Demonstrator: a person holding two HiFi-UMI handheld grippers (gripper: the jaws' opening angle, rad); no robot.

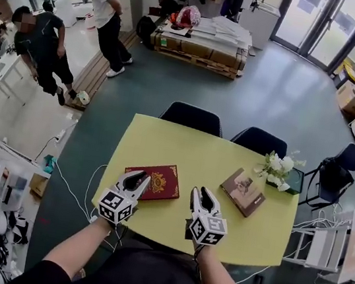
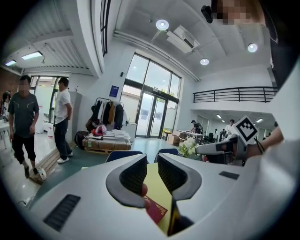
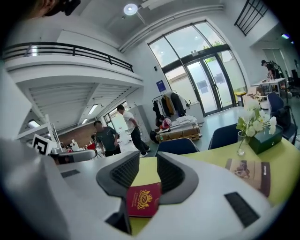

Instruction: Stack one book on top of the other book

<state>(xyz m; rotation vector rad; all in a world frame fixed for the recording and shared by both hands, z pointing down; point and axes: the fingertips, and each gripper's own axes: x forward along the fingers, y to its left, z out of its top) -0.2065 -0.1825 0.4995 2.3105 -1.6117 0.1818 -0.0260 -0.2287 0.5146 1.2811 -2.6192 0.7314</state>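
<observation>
A red book (image 1: 160, 181) with a gold crest lies flat on the yellow table (image 1: 189, 150), near its front left. A brown book (image 1: 243, 192) lies flat further right, apart from it. My left gripper (image 1: 138, 177) is over the red book's left edge, jaws parted, nothing between them. My right gripper (image 1: 200, 194) hovers just right of the red book, also open and empty. In the left gripper view the red book (image 2: 157, 210) shows through the gap. The right gripper view shows the red book (image 3: 143, 199) close below the jaws and the brown book (image 3: 247, 171) at right.
A vase of white flowers (image 1: 277, 168) and a dark green box (image 1: 293, 181) stand at the table's right back. Two dark chairs (image 1: 193, 117) are pushed in at the far side. White cables hang off the table's left front. Two people stand far off at left.
</observation>
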